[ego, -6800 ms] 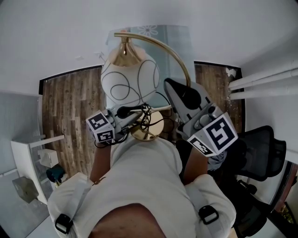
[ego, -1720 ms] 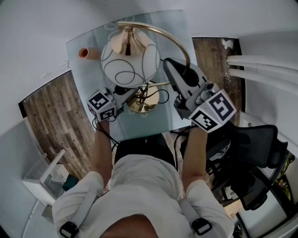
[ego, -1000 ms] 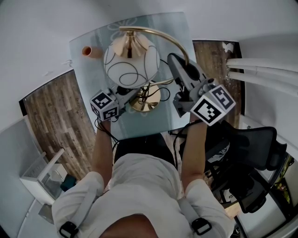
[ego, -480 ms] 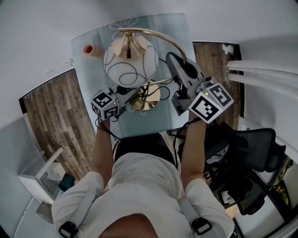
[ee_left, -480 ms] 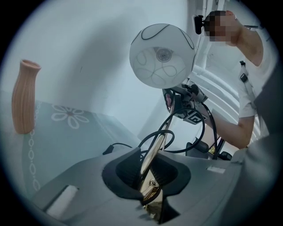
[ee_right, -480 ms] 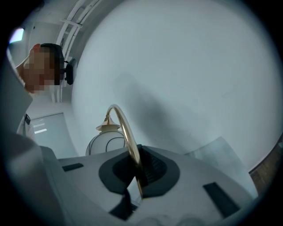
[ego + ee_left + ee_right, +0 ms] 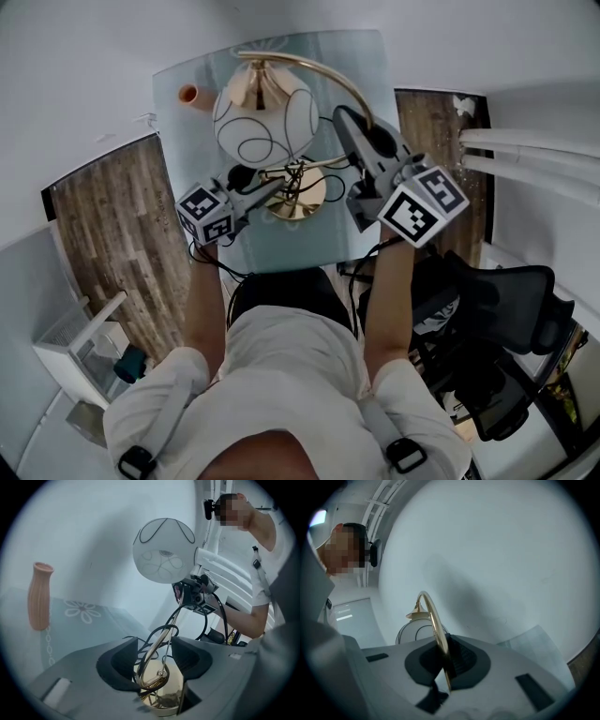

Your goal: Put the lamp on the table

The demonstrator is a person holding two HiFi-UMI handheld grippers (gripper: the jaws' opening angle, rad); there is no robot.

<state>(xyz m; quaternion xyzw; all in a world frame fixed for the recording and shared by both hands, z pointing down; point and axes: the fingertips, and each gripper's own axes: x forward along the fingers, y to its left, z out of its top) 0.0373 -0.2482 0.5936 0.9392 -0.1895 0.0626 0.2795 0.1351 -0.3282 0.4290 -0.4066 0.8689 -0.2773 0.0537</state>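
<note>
The lamp has a white globe shade (image 7: 265,122) with black swirls, a gold arched stem (image 7: 349,86) and a round gold base (image 7: 298,192) that looks to rest on the glass table (image 7: 281,246). My left gripper (image 7: 154,651) has just been opening. It stands open, with the looped lower stem (image 7: 158,670) and black cord loose between its jaws above the base (image 7: 161,695). My right gripper (image 7: 443,653) is shut on the arched stem (image 7: 431,616), with the shade (image 7: 415,632) beyond it. In the head view the left gripper (image 7: 272,187) is beside the base and the right gripper (image 7: 349,122) is at the arch.
A peach ribbed vase (image 7: 188,94) (image 7: 40,595) stands at the table's far left corner. A wall lies right behind the table. Wooden floor (image 7: 103,216) is to the left, a black office chair (image 7: 506,300) to the right, and white pipes (image 7: 534,141) run along the right wall.
The lamp went from over the floor to the glass table. In the last half second the left jaws spread apart off the lower stem. The right gripper kept its hold.
</note>
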